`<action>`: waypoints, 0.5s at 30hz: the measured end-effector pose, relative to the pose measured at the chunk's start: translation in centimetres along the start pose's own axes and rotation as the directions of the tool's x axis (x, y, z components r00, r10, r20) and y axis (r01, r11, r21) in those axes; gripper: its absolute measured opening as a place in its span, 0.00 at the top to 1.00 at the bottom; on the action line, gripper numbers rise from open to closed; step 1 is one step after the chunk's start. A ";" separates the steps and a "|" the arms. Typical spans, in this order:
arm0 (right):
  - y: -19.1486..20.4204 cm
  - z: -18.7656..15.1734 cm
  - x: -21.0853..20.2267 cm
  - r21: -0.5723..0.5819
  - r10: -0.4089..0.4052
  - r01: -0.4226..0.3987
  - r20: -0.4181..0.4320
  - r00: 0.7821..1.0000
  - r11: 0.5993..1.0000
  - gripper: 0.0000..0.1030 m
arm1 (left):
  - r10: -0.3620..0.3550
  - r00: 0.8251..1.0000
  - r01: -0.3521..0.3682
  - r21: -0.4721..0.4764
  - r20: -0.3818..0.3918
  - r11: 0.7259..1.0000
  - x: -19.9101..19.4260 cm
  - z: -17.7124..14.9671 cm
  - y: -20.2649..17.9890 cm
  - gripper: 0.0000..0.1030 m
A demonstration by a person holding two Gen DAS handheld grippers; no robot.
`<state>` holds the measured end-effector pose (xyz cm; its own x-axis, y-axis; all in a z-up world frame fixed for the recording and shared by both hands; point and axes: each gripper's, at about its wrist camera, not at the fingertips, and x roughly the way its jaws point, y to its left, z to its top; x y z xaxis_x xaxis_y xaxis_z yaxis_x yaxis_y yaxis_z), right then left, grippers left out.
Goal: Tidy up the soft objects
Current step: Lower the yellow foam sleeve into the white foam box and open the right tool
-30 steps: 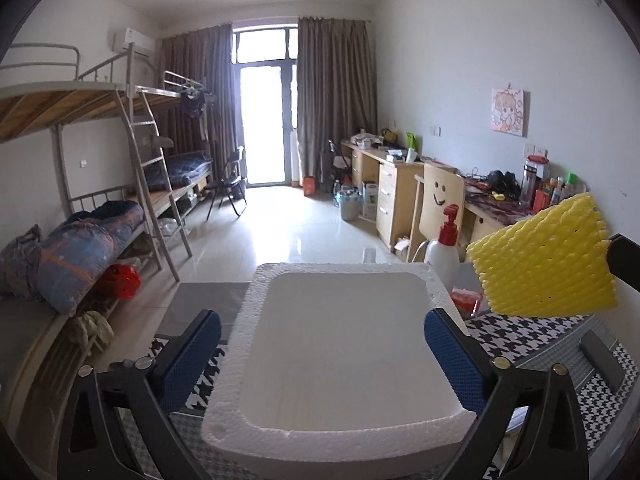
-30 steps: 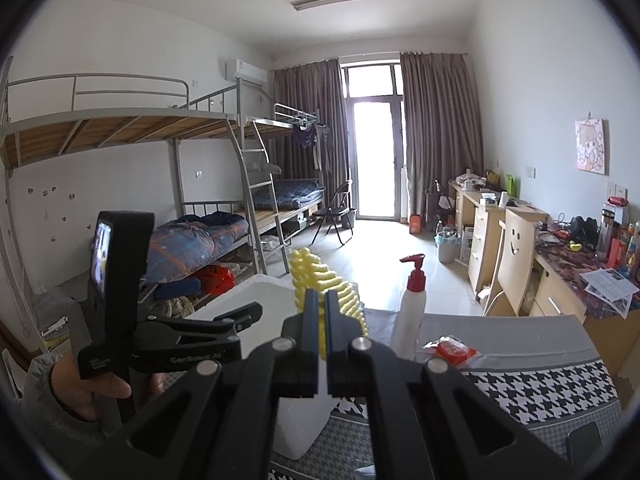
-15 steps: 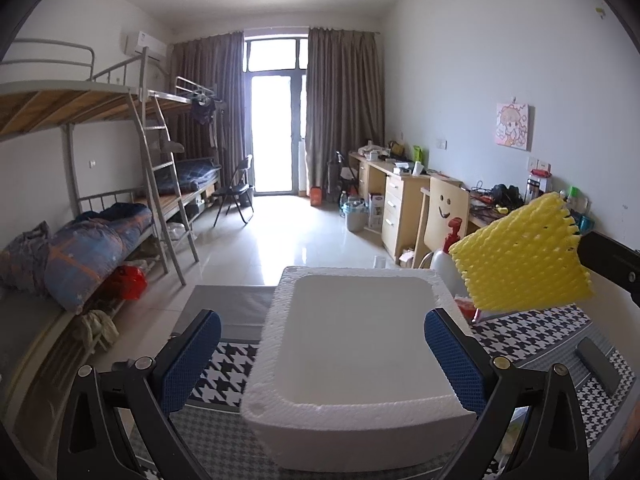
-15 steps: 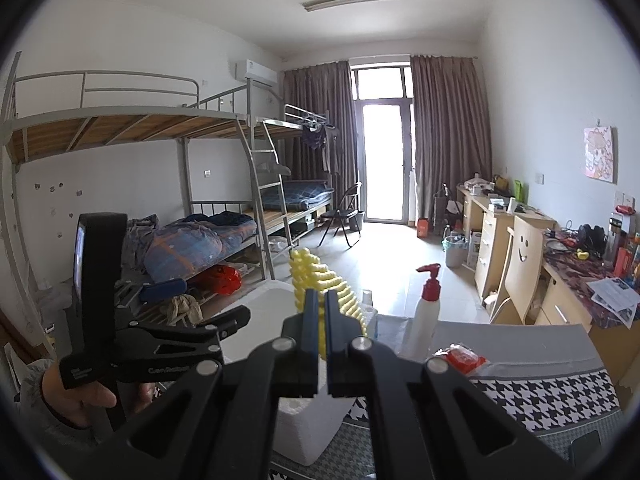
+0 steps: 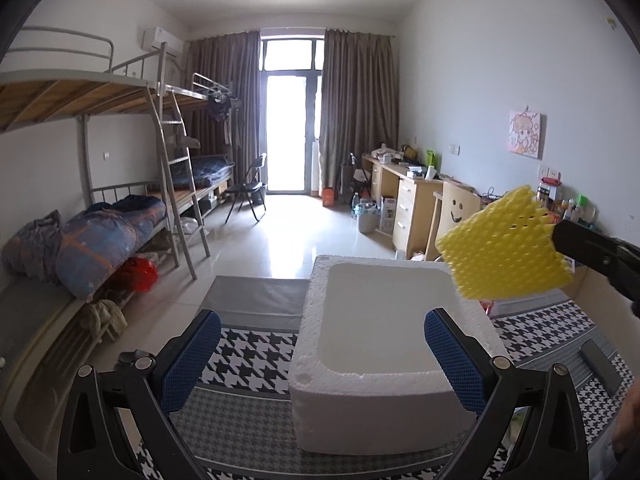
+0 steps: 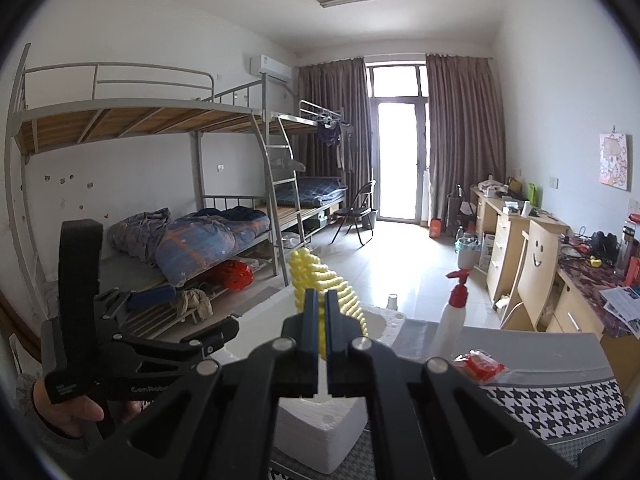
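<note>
**Foam sheet held over the box**

Yellow foam sheet (image 5: pixel 504 250) hangs in the air above the far right corner of the white polystyrene box (image 5: pixel 384 388), pinched at one edge by the right gripper (image 6: pixel 319 312). Its fingers (image 6: pixel 310 320) are pressed together on the sheet, which shows as a thin yellow strip between the two blue pads and rises beyond them in a ribbed, dimpled fan. In the left wrist view the sheet tilts, one corner up toward the wall.

The left gripper (image 5: pixel 320 354) stands with its fingers (image 5: pixel 188 356) spread wide, nothing between the pads; the box sits on the table (image 5: pixel 248 412) ahead of it, nearer the right finger than the left. A hand (image 6: pixel 72 408) grips that tool's handle (seen only from the right wrist).

The box is hollow and nothing shows inside it. It rests on a houndstooth cloth. Beyond it stand a white pump bottle (image 6: pixel 450 320) with a red top and, just beside that, a small red packet (image 6: pixel 478 364).
</note>
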<state>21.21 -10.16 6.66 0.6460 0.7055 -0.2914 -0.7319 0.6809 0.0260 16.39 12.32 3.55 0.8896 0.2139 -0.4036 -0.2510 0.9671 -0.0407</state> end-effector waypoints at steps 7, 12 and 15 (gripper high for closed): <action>0.8 0.2 0.9 -0.015 0.018 -0.018 -0.013 1.000 1.000 0.96 | 0.016 1.000 -0.016 -0.009 0.014 1.000 -1.1 -0.5 1.1 0.01; 1.5 0.2 1.5 -0.020 0.025 -0.026 -0.026 0.999 0.999 0.96 | 0.030 0.999 -0.029 -0.019 0.018 0.999 -1.6 -1.0 2.0 0.01; 1.5 0.2 2.0 -0.015 0.027 -0.028 -0.040 0.999 0.999 0.96 | 0.038 0.999 -0.038 -0.021 0.013 0.999 -1.7 -1.3 2.5 0.01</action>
<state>21.43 -7.69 6.29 0.6166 0.7153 -0.3289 -0.7528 0.6579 0.0195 13.79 14.17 2.91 0.8842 0.2523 -0.3930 -0.2924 0.9552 -0.0446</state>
